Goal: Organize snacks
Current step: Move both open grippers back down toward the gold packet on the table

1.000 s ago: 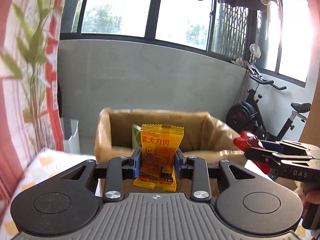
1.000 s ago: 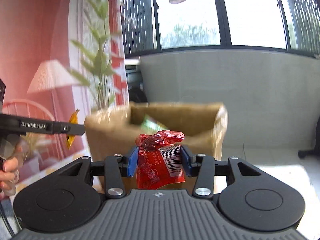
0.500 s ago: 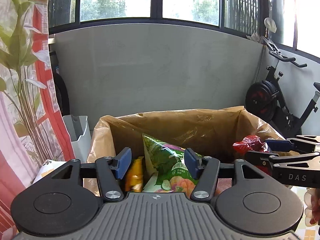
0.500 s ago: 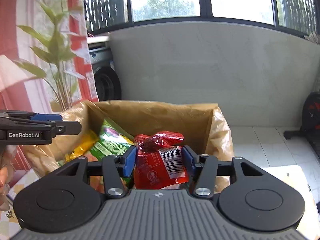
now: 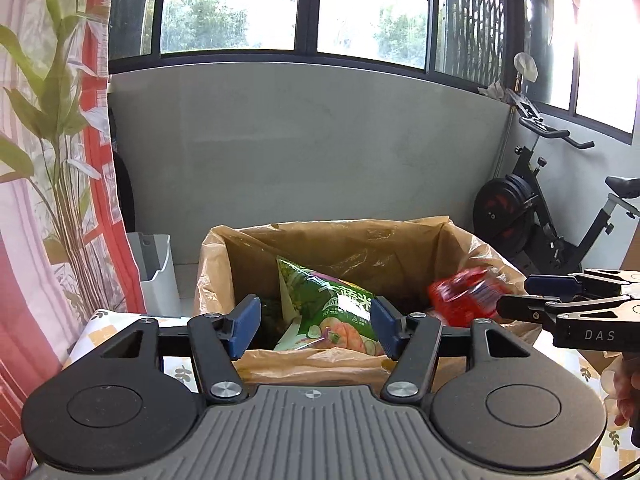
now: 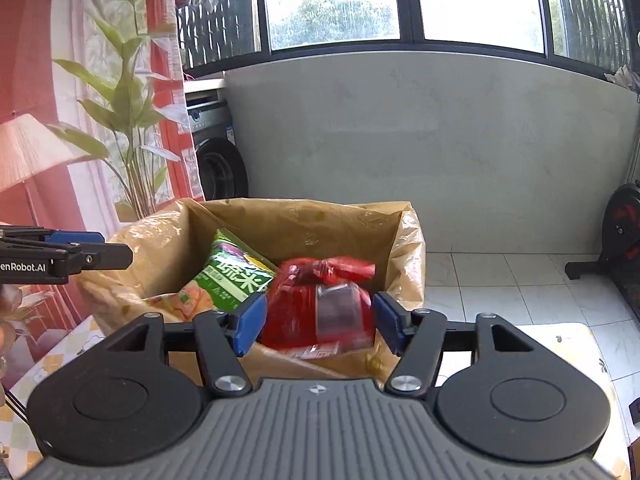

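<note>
Two hand-held grippers up at the box, both with fingers spread and nothing pinched. Left hand-held gripper point(image 5: 313, 326) sits at the near rim of the box point(image 5: 224, 256); its blue pads frame the green packet point(image 5: 326, 310) in the left wrist view but do not touch it. Right hand-held gripper point(image 6: 318, 324) is just over the near right edge of the same box point(image 6: 412, 240). Red packet point(image 6: 320, 304) shows between its blue pads, motion-blurred, with gaps on both sides; cannot tell if it has landed.

Box is cardboard lined with a brown plastic bag, standing on a desk point(image 6: 560, 344) covered with a patterned cloth. Inside: green packet point(image 6: 236, 276) leaning tilted toward the left half, red packet point(image 5: 464, 294) to its right, near the right wall. Something dark green shows low at the left of the green packet in the left wrist view, too hidden to identify.

From the left wrist view the right hand-held gripper point(image 5: 516, 294) comes in from the right edge, tips just beside the red packet. From the right wrist view the left hand-held gripper point(image 6: 116, 248) comes in from the left edge, tips over the box's left rim.

Background: exercise bike point(image 5: 552, 216) at the right, washing machine point(image 6: 216, 152) by the grey wall, white bin point(image 5: 156, 272) on the floor left of the box.
</note>
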